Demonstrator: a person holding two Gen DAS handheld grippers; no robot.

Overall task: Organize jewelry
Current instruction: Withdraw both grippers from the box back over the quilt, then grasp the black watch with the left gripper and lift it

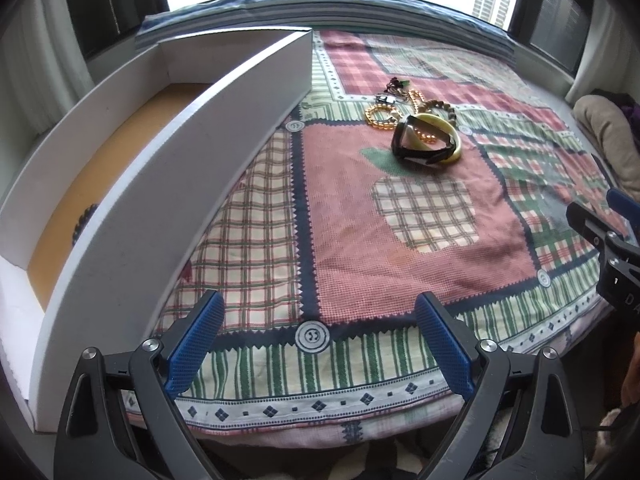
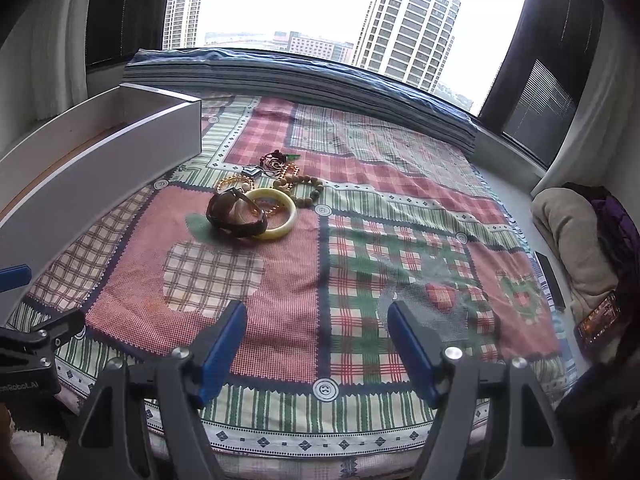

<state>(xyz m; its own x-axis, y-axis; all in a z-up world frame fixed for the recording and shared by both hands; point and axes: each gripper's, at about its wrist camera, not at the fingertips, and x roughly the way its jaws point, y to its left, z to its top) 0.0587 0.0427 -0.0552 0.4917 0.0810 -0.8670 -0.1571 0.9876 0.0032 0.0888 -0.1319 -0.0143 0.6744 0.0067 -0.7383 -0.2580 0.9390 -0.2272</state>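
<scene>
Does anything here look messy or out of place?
Yes: the jewelry sits in a jumbled heap on the blanket. A dark band lies over the yellow bangle, with bead bracelets tangled behind, while the box beside holds only one dark beaded piece.

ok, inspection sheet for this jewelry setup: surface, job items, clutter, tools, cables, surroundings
Surface: patterned cloth laid flat over the work area.
Job's things: yellow bangle with a dark watch lying over it; amber bead bracelet and wooden bead bracelet beside them, small tangled pieces behind. White box at left, open; a dark bead bracelet lies inside.
Clutter: folded blanket, dark slim object and phone at the right edge.
Grippers: left tool open, empty; right tool open, empty; both short of the jewelry.
Cables: nothing seen.
Surroundings: window with high-rises, curtains at both sides.
</scene>
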